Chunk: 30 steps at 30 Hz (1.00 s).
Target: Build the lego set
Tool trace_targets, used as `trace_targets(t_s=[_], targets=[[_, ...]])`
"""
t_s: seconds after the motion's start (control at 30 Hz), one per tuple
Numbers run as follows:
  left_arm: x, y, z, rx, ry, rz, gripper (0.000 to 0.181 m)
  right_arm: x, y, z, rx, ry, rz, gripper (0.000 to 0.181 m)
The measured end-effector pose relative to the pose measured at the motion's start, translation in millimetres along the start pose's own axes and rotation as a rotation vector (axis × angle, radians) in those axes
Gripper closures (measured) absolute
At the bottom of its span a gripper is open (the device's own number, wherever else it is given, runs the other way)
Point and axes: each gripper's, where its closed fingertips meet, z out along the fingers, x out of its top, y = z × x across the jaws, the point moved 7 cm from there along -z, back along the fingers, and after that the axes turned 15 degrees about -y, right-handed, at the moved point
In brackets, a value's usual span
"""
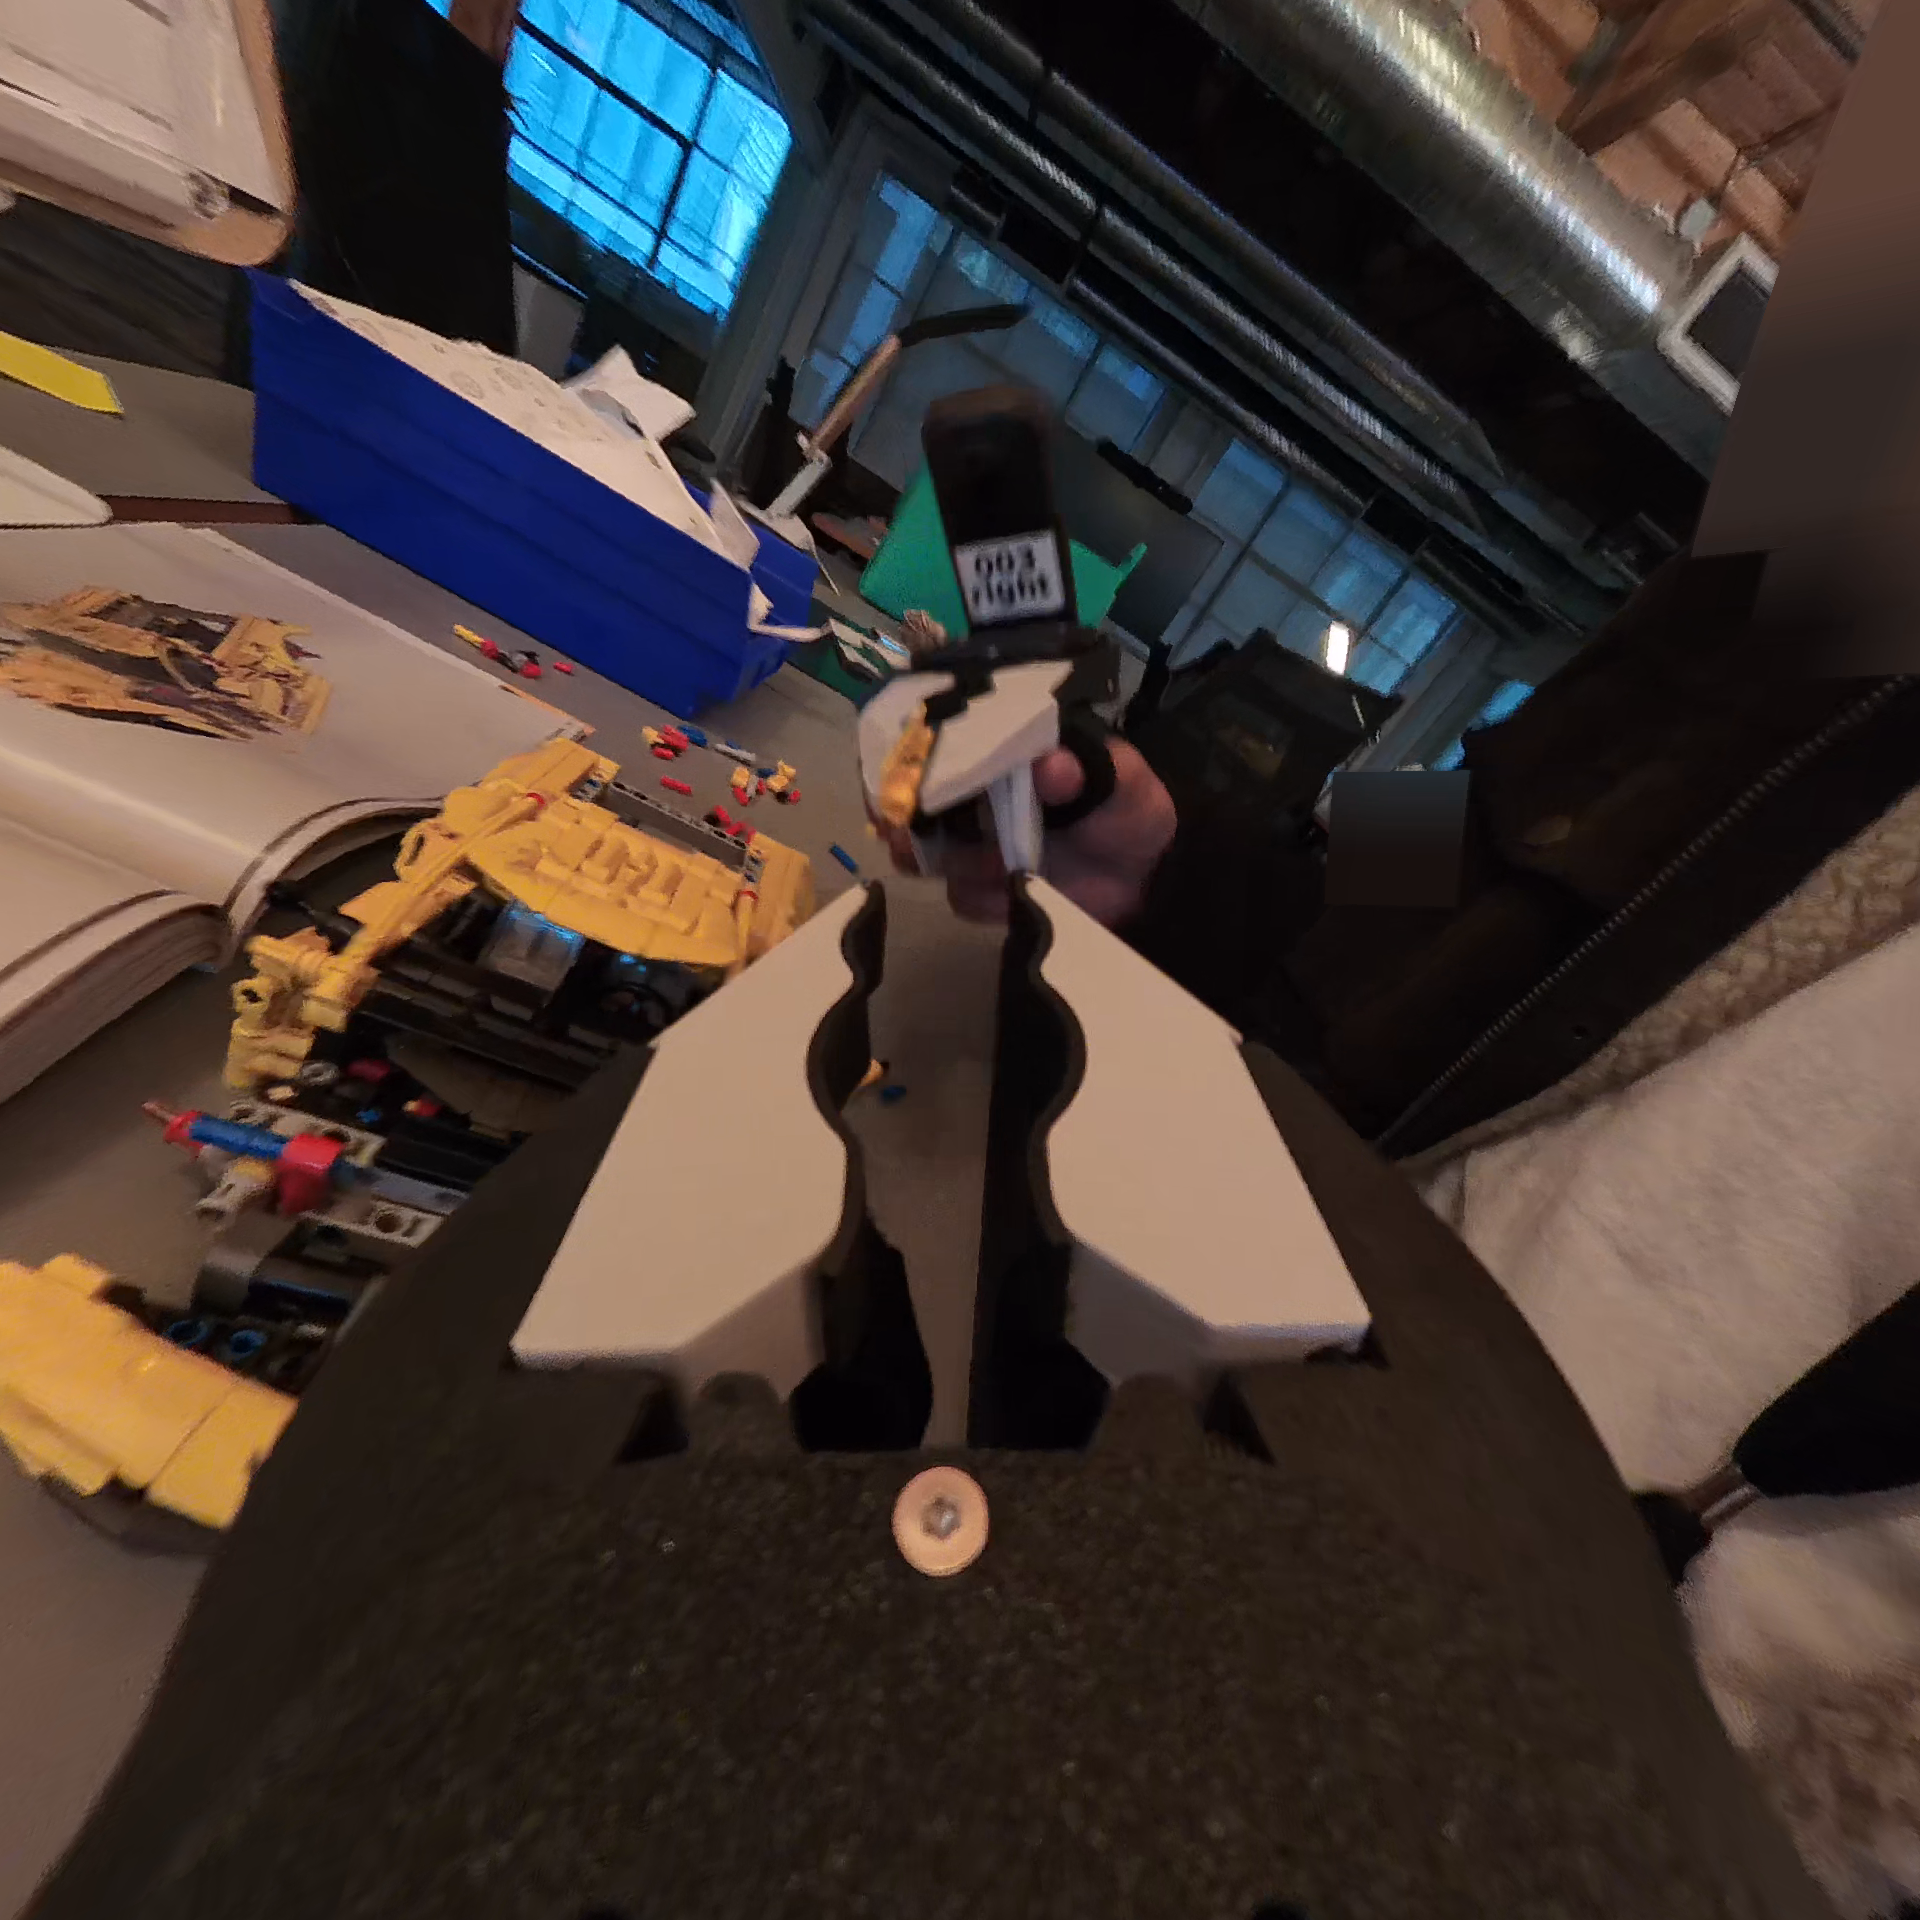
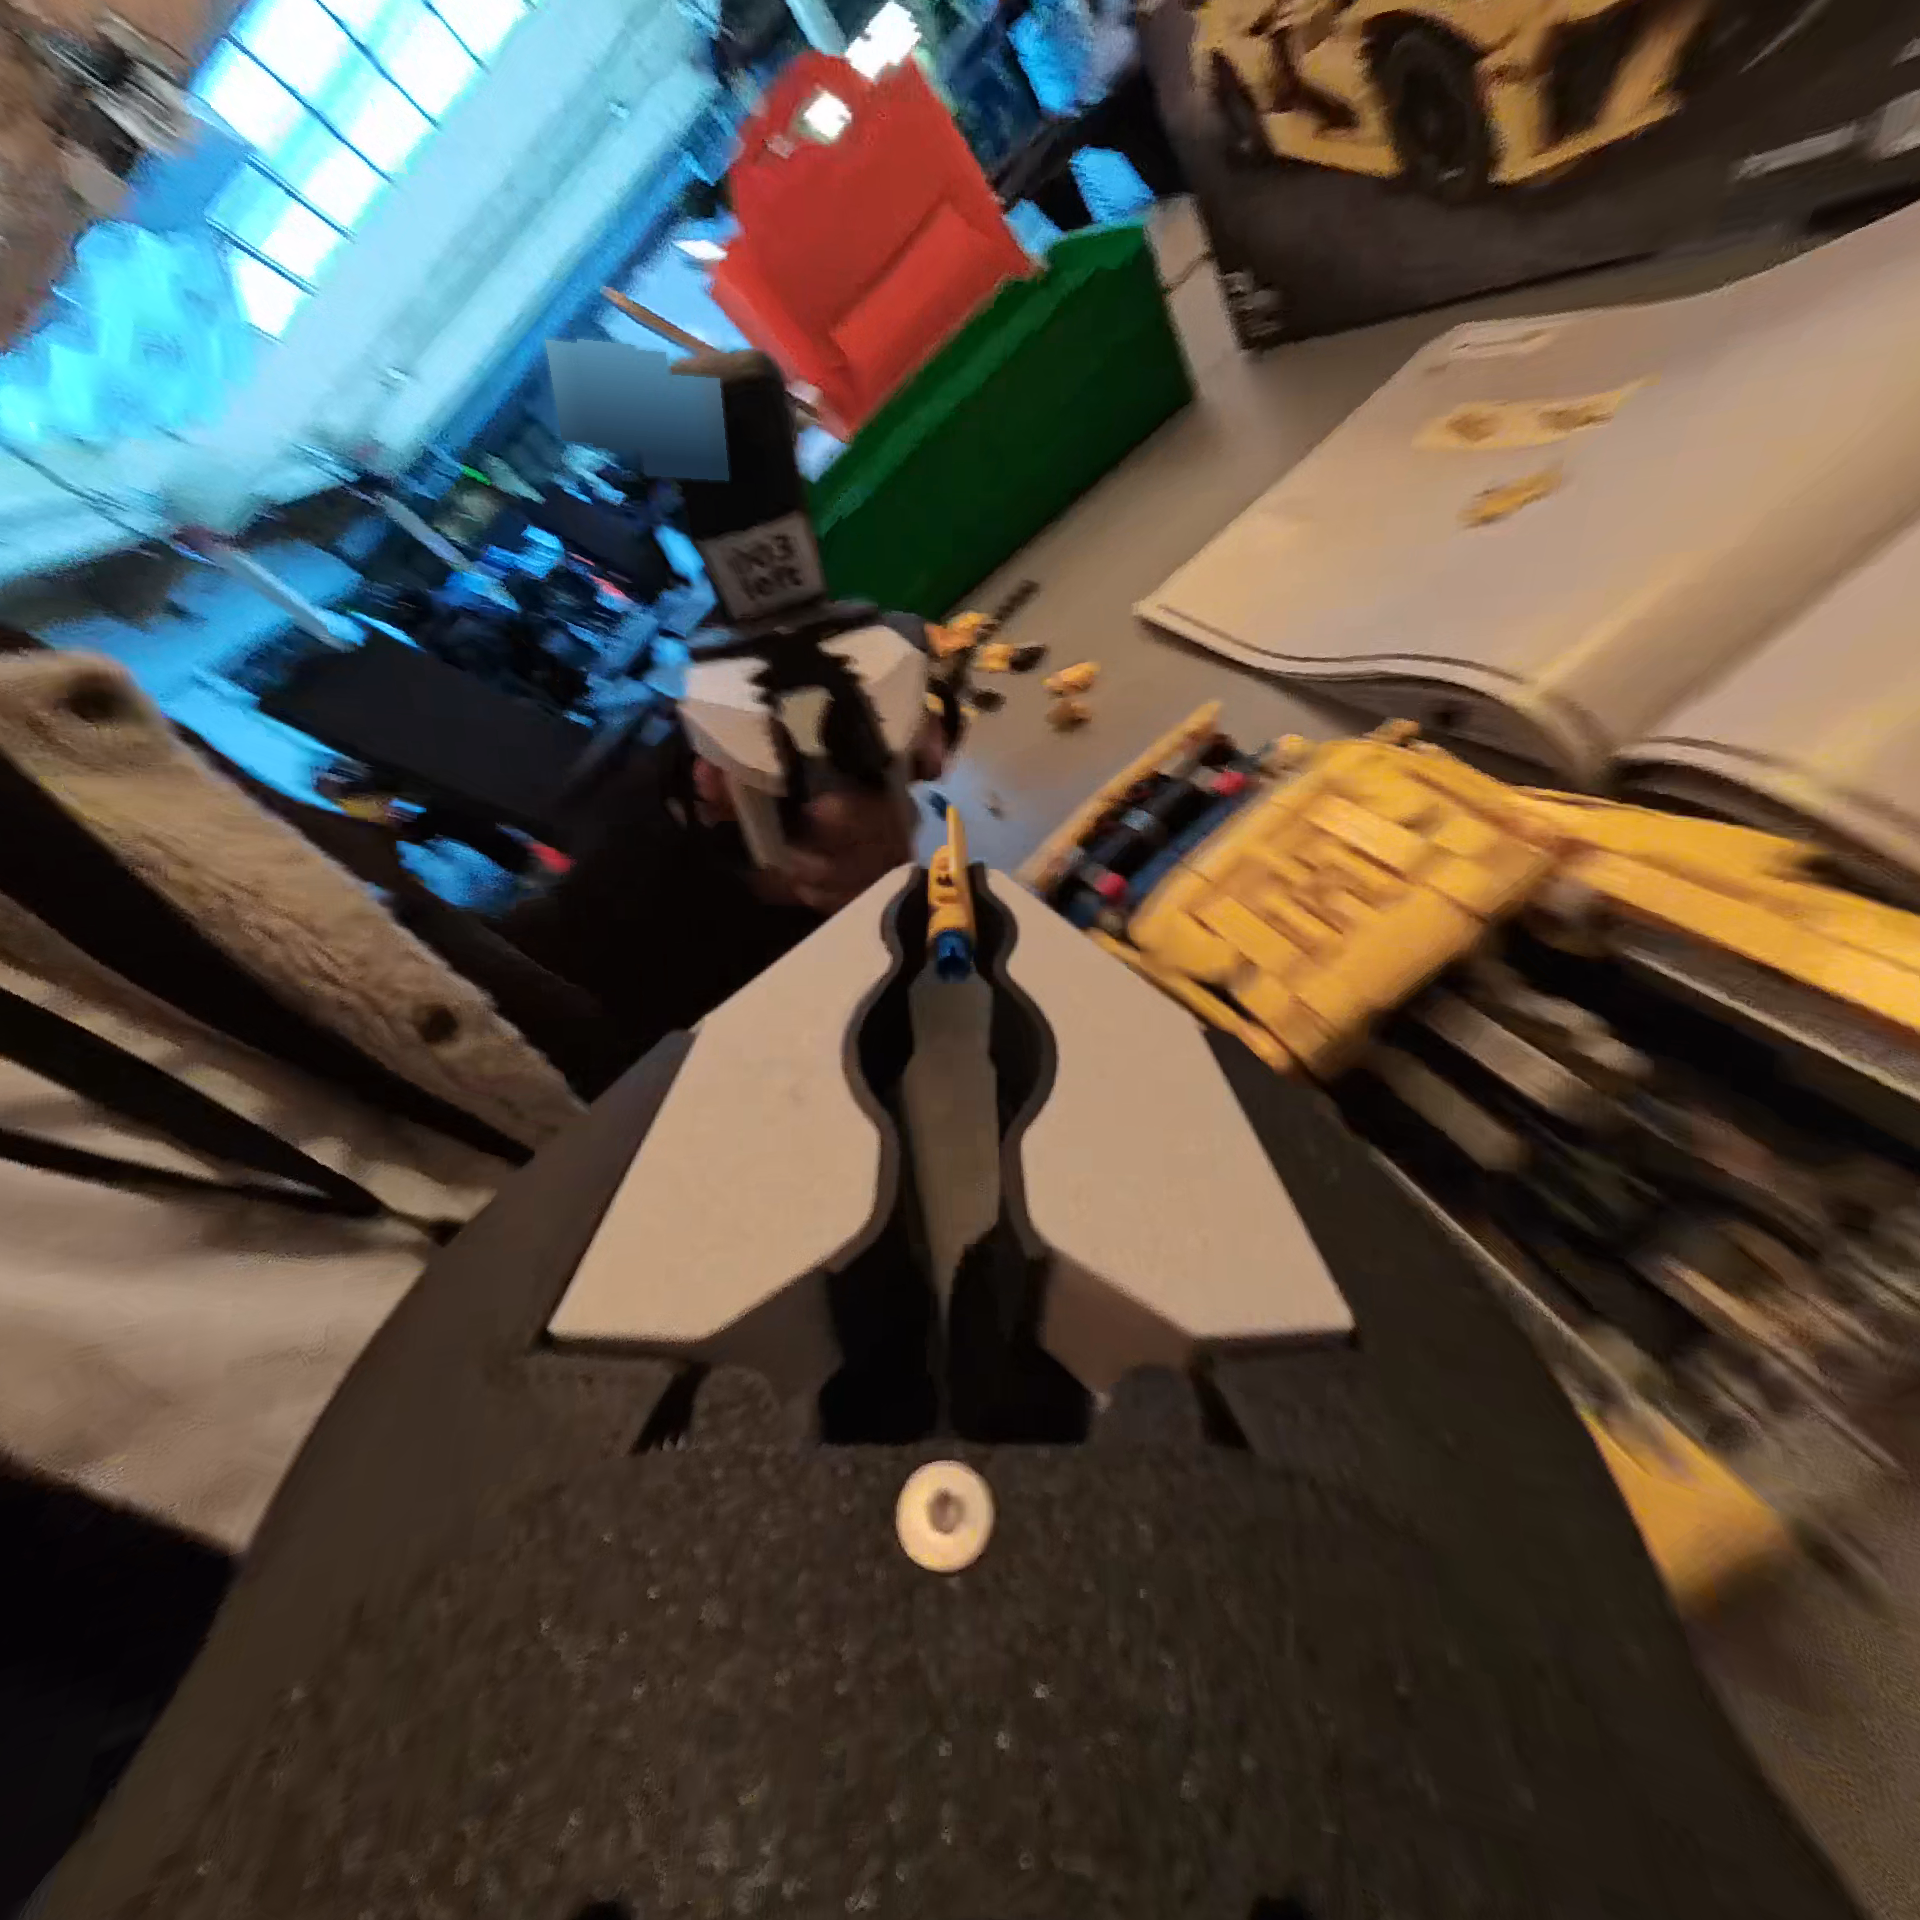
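The right gripper (image 2: pixel 948 883) is pinching a small yellow Lego piece (image 2: pixel 948 896) at its fingertips. The left gripper (image 1: pixel 940 883) is hovering with fingers apart, empty. The yellow Lego vehicle (image 1: pixel 540 914) is sitting on the table beside the open instruction book (image 1: pixel 208 748).

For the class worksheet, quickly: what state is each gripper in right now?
Left gripper: open, holding nothing.
Right gripper: shut on a small yellow piece with a blue pin.
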Motion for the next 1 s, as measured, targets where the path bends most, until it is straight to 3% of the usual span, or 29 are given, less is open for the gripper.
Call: trace_targets(t_s=[0.1,0.27,0.4,0.67,0.9,1.0], targets=[[-14,10,27,0.016,-0.183,0.108,0.155,-35,11,-42,-0.273,-0.182,-0.083,0.175],[-37,20,83,0.036,-0.505,0.219,0.155,-92,3,-68,-0.296,-0.264,-0.024,0.175],[-46,11,115,0.134,-0.684,0.307,0.155,-100,1,-76,-0.247,-0.104,0.001,0.175],[-56,-1,139,0.258,-0.819,0.363,0.156,-102,-4,-88,-0.125,0.012,-0.034,0.175],[-51,7,140,0.288,-0.752,0.391,0.158,-103,-3,-101,-0.079,0.052,-0.042,0.175],[-59,6,141,0.280,-0.820,0.404,0.160,-103,-4,-104,-0.056,0.074,-0.040,0.175]])
